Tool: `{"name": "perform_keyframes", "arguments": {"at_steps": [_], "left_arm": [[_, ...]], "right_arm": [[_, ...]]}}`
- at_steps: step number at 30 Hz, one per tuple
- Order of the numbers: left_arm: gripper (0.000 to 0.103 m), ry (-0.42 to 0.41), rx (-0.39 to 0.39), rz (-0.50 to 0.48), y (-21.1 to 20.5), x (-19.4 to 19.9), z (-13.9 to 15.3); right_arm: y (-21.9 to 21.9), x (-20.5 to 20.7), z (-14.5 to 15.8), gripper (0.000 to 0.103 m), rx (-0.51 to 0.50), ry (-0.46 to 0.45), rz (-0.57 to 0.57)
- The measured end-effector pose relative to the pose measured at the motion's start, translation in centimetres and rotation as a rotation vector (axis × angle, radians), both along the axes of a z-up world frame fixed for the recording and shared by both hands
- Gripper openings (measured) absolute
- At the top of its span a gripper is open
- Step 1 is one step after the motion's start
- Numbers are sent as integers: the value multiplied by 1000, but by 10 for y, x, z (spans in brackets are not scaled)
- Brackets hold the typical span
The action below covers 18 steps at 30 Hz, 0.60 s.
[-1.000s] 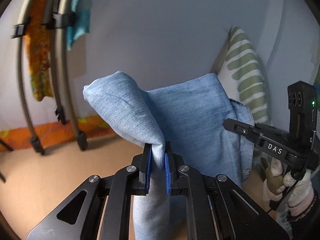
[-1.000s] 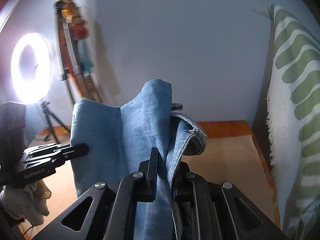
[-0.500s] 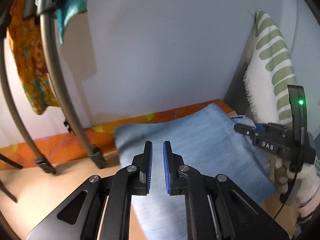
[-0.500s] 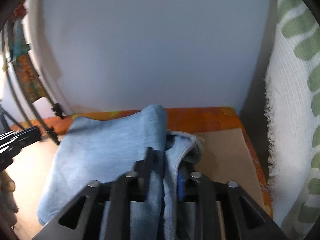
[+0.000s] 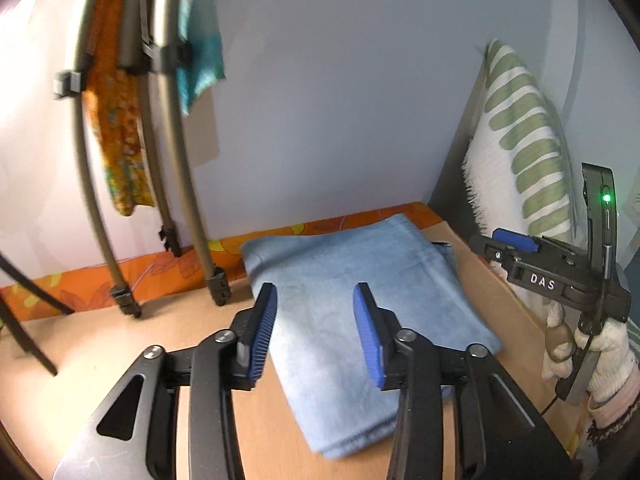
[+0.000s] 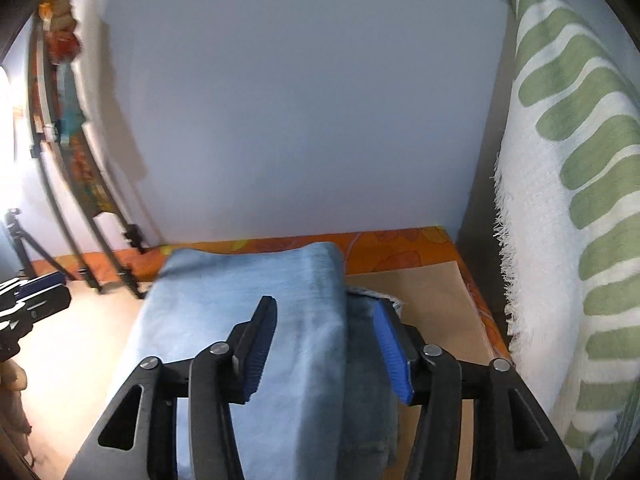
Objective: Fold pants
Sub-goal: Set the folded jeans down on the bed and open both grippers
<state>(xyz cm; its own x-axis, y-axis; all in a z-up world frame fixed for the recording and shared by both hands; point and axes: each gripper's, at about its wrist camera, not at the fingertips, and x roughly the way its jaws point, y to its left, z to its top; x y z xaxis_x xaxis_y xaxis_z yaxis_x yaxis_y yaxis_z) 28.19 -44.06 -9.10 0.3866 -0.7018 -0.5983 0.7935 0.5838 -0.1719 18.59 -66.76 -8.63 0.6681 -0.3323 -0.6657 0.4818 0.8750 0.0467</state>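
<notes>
The light blue denim pants (image 5: 360, 304) lie folded in a flat rectangle on the tan table (image 5: 80, 360). My left gripper (image 5: 315, 332) hovers over their left part. Its jaws are opening and its blue pads touch nothing. In the right wrist view the pants (image 6: 224, 320) show their right folded edge and a darker waistband end between the jaws of my right gripper (image 6: 324, 344). Those jaws are opening too, and the cloth lies loose between the pads. The right gripper (image 5: 516, 248) also shows at the right edge of the left wrist view, held by a gloved hand (image 5: 600, 360).
A white cushion with green stripes (image 6: 580, 200) stands against the right side. Curved grey tubes of a rack (image 5: 176, 200) with orange and teal cloths stand at the back left. An orange patterned cloth (image 6: 400, 244) lines the table's far edge along the wall. A tripod (image 6: 20, 240) stands far left.
Both grippers let go of the lifted denim, which dropped flat onto the table. Both pairs of jaws went from shut on the cloth to spread apart, and both grippers tipped downward over the pants.
</notes>
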Motion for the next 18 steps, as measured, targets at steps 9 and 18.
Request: {"name": "perform_keyframes", "arguments": {"at_steps": [9,18], "left_arm": [[60,-23,-56,-29,64,-62,27],[70,-44,-63,-28,116,-122,34]], "right_arm": [[78,-64,37,73,-17,-89,60],[140,-117,43,86,-41,-106,66]]}}
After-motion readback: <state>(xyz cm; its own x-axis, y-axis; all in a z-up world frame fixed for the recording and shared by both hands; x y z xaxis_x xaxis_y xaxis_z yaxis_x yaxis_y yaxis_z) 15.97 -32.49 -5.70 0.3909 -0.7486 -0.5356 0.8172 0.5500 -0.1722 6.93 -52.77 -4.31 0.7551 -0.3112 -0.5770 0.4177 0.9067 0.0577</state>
